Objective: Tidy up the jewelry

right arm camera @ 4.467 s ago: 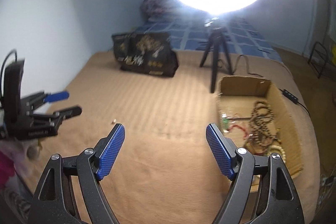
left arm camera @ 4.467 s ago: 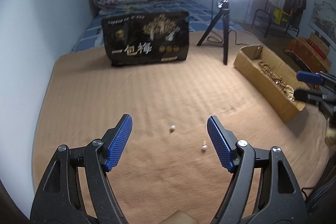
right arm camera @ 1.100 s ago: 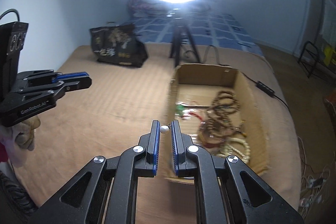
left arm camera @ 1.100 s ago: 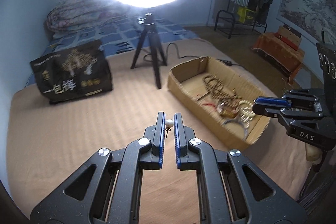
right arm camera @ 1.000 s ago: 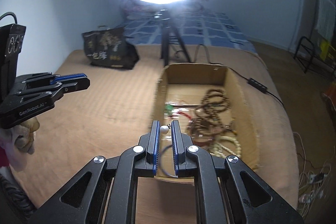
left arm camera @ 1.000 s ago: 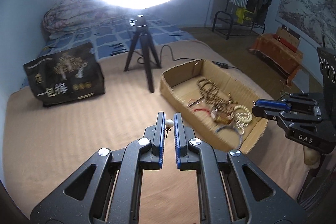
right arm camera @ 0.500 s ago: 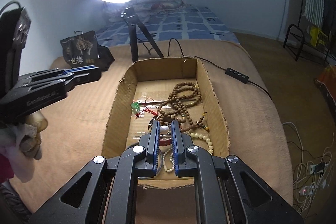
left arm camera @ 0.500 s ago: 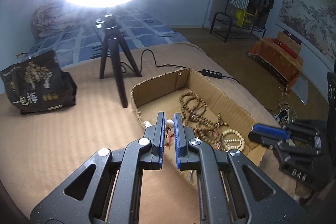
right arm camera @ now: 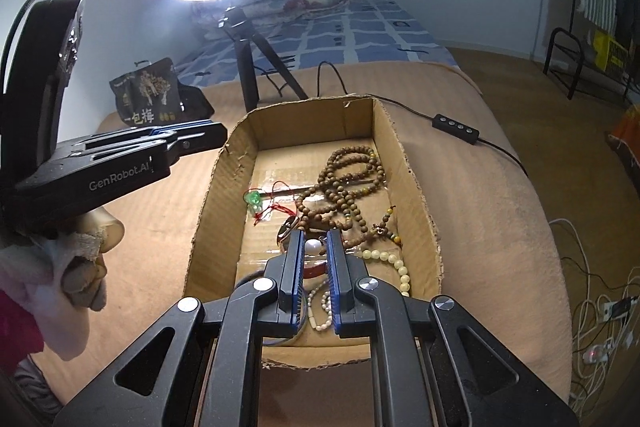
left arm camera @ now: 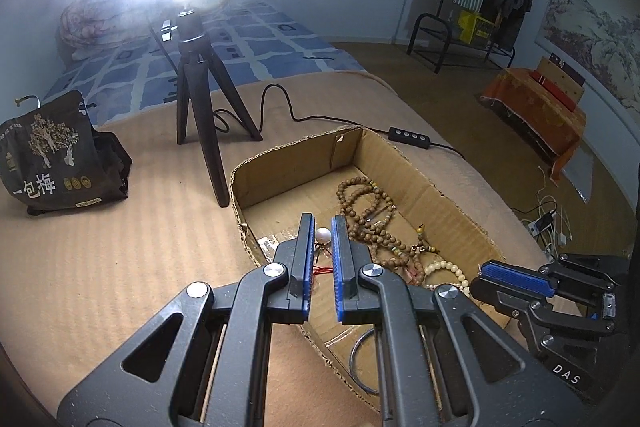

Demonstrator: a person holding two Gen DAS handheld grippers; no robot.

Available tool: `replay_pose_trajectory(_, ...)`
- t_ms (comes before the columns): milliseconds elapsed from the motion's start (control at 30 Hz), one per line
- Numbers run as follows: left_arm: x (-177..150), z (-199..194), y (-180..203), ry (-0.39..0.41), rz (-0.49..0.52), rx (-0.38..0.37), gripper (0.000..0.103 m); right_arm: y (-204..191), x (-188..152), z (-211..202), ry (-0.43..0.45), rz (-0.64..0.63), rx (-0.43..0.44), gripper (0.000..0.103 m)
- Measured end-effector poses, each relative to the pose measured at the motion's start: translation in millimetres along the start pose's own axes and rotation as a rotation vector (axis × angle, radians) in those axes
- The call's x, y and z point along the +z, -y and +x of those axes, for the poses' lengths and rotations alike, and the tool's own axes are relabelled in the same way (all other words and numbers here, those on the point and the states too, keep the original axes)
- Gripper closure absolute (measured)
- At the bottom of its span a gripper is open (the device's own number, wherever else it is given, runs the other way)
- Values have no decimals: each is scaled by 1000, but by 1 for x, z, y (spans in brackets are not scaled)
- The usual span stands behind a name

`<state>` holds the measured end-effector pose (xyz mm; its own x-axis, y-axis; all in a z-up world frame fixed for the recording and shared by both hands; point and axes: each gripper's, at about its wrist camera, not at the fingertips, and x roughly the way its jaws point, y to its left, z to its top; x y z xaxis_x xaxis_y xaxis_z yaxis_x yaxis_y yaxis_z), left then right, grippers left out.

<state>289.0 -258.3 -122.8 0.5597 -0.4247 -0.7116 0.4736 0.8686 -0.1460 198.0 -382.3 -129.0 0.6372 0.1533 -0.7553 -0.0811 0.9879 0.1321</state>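
An open brown cardboard box (right arm camera: 404,163) of brown wooden bead strands (right arm camera: 344,183) sits on the tan blanket (left arm camera: 120,235). Above it, the left gripper (left arm camera: 321,227) pinches a white pearl earring (left arm camera: 322,235); the right gripper (right arm camera: 313,241) pinches another white pearl (right arm camera: 313,247), probably an earring too.

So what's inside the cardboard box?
In the cardboard box: brown bead strands, a green pendant, cream beads. The right tongs cover whatever lies beneath them.

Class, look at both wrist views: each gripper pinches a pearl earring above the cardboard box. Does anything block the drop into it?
Nothing visible does. The left gripper and right gripper hold their pearl earrings over the open-topped cardboard box; only bead strands lie beneath.
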Motion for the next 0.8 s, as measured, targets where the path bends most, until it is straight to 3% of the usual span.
replay_pose_trajectory(167, 1, 0, 2, 3, -2, 9, 95, 3, 0, 0, -7, 16, 5, 90)
replay_pose_trajectory(200, 1, 0, 2, 3, -2, 11, 83, 3, 0, 0, -8, 15, 3, 86)
replay_pose_trajectory(267, 1, -1, 2, 12, -1, 9, 61, 2, 0, 0, -7, 14, -3, 61)
replay_pose_trajectory(333, 2, -5, 3, 28, 4, 17, 54, 1, -1, -1, 5, 11, -11, 47)
replay_pose_trajectory(400, 2, -6, 4, 30, 4, 24, 38, -1, -1, -2, 10, 4, -20, 42)
replay_pose_trajectory(467, 3, -8, 4, 41, 0, 23, 29, -2, -2, -2, 8, -2, -28, 34)
replay_pose_trajectory(533, 4, -10, 4, 46, 3, 33, 27, -3, -2, -2, 9, -7, -49, 29)
replay_pose_trajectory(800, 3, -21, 8, 43, 10, 53, 23, -12, -1, -3, -11, -27, -112, 28)
